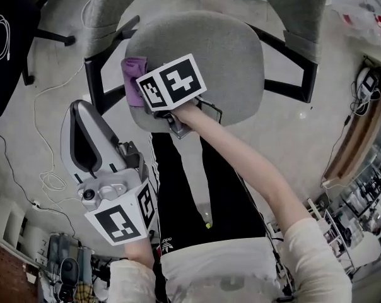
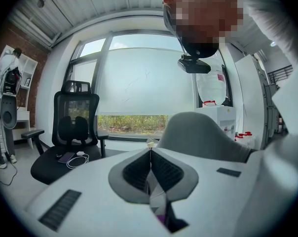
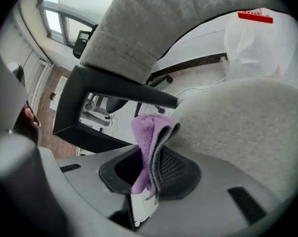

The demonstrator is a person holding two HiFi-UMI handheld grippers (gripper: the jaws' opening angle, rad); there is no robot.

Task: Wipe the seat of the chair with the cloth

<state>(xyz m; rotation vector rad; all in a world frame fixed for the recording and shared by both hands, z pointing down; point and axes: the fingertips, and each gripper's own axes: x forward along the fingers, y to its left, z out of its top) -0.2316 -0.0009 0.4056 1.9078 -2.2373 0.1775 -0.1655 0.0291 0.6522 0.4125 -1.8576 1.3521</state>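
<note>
Your right claw (image 3: 154,154) pinches the purple cloth (image 3: 145,132), folded over, with a tuft sticking out past the tips. In the head view the cloth (image 1: 134,69) sits at the seat's (image 1: 206,52) 9 o'clock edge, just inside the black armrest (image 1: 102,74). The right gripper view shows the fold lying against the grey fabric there. The grip is at the fold, likely so a free pad of cloth meets the seat rather than the claw itself.

Your left claw (image 2: 150,154) is pressed together with nothing between the pads. It hangs off the chair (image 1: 115,5) at 7 o'clock in the head view and points away toward the window, so it stays clear of the wiping lane.

Judgement: you're at the start of a stroke on the left rim. Most of the seat, from centre to 3 o'clock, looks unwiped.

Next, drag toward 3 o'clock with light downward pressure. Risks: the cloth bunching, or the claw snagging the armrest.
</note>
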